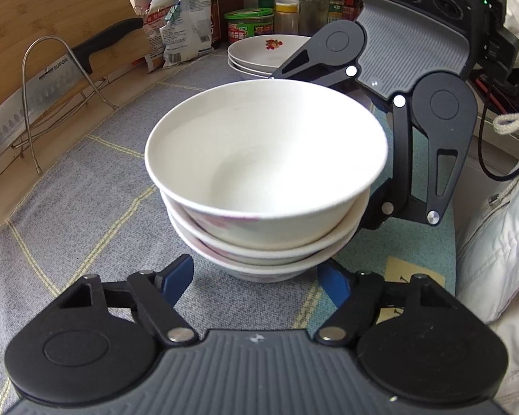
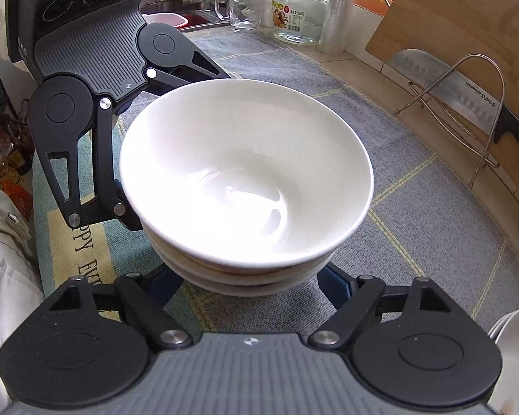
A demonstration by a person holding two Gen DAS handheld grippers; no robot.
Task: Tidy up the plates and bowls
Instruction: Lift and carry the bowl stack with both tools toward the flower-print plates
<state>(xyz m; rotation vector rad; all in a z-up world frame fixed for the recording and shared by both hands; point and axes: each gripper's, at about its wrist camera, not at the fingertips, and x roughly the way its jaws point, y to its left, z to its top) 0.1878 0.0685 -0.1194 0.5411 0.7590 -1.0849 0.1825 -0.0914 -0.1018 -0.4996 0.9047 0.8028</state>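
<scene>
Three white bowls (image 1: 266, 159) stand nested in a stack (image 2: 245, 173) on the grey checked mat (image 1: 97, 180). My left gripper (image 1: 256, 269) straddles the foot of the stack; its blue pads (image 1: 176, 276) sit against the lowest bowl, tips hidden under it. From the opposite side my right gripper (image 2: 249, 276) holds the same lowest bowl between its blue pads (image 2: 335, 287). Each view shows the other gripper's black fingers (image 1: 401, 159) (image 2: 103, 159) reaching round the stack. A pile of white plates (image 1: 263, 52) with a red print lies behind.
A cleaver (image 1: 34, 103) rests in a wire rack (image 2: 481, 110) against a bamboo board (image 2: 460, 14). Bottles, jars and bags (image 1: 249, 24) line the back, with a glass mug (image 2: 242, 7) and a jar (image 2: 301, 14). A person's white garment (image 1: 498, 249) is at the mat's edge. More white plates (image 2: 512, 339) lie nearby.
</scene>
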